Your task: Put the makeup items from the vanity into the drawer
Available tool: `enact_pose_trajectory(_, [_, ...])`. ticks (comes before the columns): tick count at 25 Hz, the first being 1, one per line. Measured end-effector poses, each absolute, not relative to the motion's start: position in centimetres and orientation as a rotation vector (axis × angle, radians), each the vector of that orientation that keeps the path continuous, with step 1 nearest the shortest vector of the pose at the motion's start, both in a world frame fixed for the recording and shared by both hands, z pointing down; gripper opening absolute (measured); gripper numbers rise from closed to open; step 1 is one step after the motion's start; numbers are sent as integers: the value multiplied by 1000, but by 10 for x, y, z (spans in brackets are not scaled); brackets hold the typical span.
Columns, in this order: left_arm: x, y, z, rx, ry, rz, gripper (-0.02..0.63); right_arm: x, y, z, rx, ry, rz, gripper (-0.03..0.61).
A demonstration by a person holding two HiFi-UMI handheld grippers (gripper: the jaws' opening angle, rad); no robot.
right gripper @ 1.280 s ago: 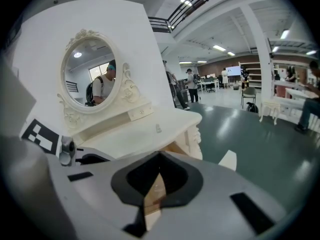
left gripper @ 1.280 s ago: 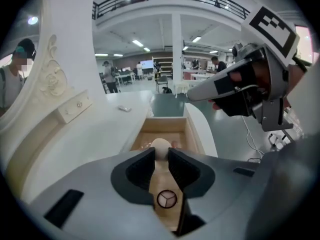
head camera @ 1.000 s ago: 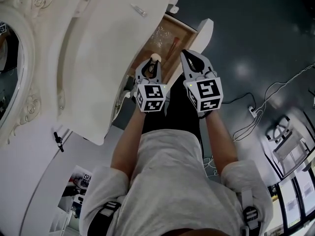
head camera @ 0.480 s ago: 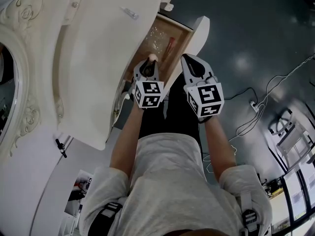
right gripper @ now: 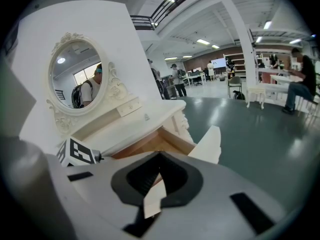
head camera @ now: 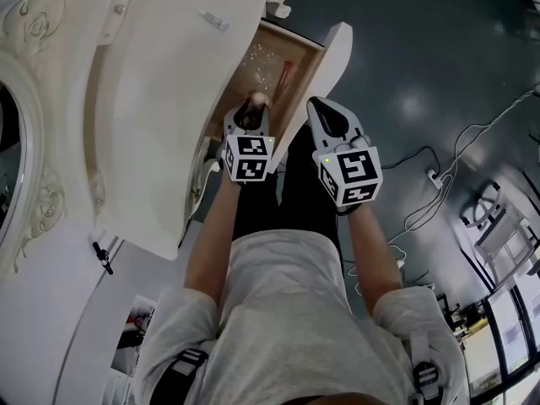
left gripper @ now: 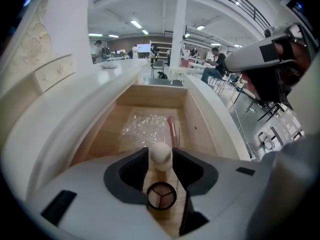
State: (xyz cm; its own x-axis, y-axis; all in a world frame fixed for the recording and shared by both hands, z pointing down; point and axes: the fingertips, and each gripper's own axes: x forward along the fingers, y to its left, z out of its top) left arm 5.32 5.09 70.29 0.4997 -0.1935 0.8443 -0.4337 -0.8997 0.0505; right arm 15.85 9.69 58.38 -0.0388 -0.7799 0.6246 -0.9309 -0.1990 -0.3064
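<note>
Left gripper [left gripper: 160,160]: jaws have just been opening and now stand wide. The pads sit just beside the cream egg-shaped makeup sponge [left gripper: 161,152] between them, with no visible squeeze. I read this as a release, since the open light-wood drawer [left gripper: 197,121] lies directly below the jaws. Under them is a round, dark-rimmed three-pan compact [left gripper: 161,196]; beyond them, a pink-handled brush [left gripper: 171,129].

Right gripper [right gripper: 159,157]: jaws together, empty.

No brand or legible print, only black-and-white square markers on the gripper cubes [head camera: 251,157].

Between the left tool's [left gripper: 160,150] jaws: one sponge [left gripper: 161,157], one compact [left gripper: 161,196]. Beyond it: one brush [left gripper: 171,128], one plastic sheet [left gripper: 144,126], one drawer [left gripper: 200,124]. One mirror [right gripper: 75,76] above the counter [right gripper: 145,118].
</note>
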Motion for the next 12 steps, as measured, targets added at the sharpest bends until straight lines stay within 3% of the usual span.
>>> enact_pose_trajectory(12, [36,55,645,2491,-664,1280,140,158,85,541,1962,-1927,961,14])
